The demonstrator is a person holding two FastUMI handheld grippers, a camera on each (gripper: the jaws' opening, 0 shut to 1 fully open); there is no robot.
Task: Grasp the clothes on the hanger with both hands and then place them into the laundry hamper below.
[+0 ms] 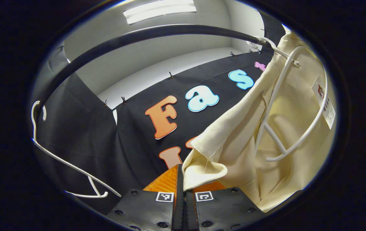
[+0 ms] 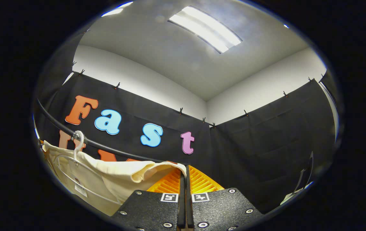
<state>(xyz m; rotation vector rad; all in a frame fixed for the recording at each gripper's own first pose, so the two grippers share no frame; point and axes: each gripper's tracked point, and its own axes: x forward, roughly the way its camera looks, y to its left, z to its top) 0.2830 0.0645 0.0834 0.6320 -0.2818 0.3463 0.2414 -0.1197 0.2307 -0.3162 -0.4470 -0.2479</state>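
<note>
Cream cotton, the shirt (image 1: 285, 128) is hung on a white hanger (image 1: 279, 106) from the black rail (image 1: 138, 37). One edge is pinched in the closed left gripper (image 1: 183, 189), the other in the closed right gripper (image 2: 185, 179). Both edges should be lifted together so the hanger is slipped free.

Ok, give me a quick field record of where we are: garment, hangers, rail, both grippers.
garment: cream shirt, hanging on a white hanger
rail: dark bar, carries that hanger
spare hanger: bare white one, farther along the rail
left gripper: closed on a shirt edge
right gripper: closed on a shirt edge
status: both ends gripped, shirt not off the hanger yet
</note>
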